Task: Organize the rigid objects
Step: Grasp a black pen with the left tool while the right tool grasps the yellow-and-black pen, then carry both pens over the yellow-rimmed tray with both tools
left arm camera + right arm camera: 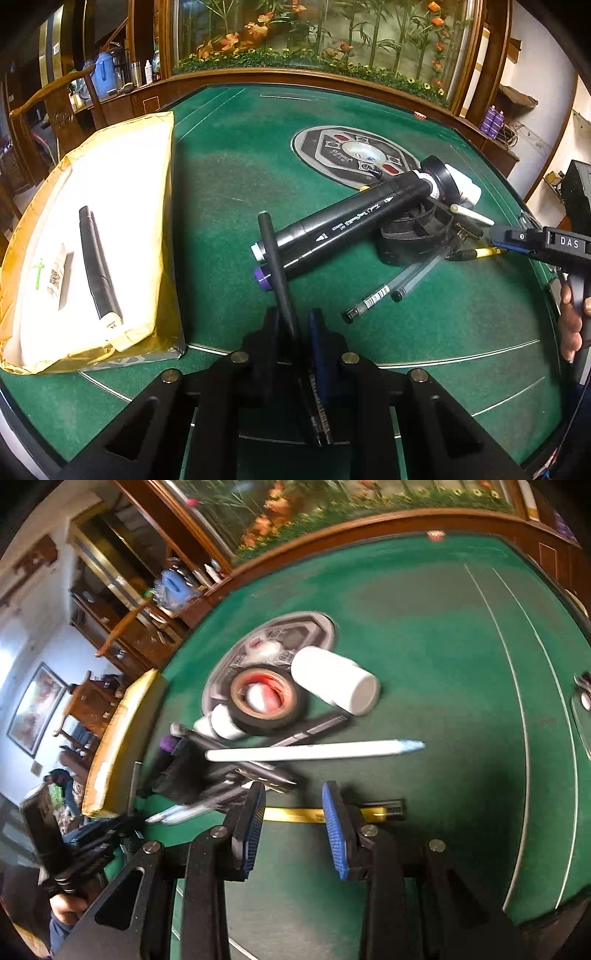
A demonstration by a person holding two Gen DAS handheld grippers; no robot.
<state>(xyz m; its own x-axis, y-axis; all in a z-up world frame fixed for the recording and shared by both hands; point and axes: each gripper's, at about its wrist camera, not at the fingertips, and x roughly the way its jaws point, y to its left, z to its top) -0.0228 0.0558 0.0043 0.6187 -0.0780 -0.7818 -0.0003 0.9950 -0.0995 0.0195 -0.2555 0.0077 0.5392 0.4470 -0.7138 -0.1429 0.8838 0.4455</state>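
Gripping a thin black pen [275, 258], the left claw [295, 332] is squeezing it tight, and the pen is pointing away over the green bench [229, 155]. The right claw [293, 814] is hanging open over a yellow pen [291, 815] that is lying crossways between its fingers. Off left, the yellow box [162, 229] is holding one black marker [96, 273].

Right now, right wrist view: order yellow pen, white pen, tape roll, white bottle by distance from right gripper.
1. yellow pen: lying crosswise right at the right gripper.
2. white pen: just beyond.
3. tape roll: farther, left of centre.
4. white bottle: about level with the tape roll, slightly beyond, too close to call.
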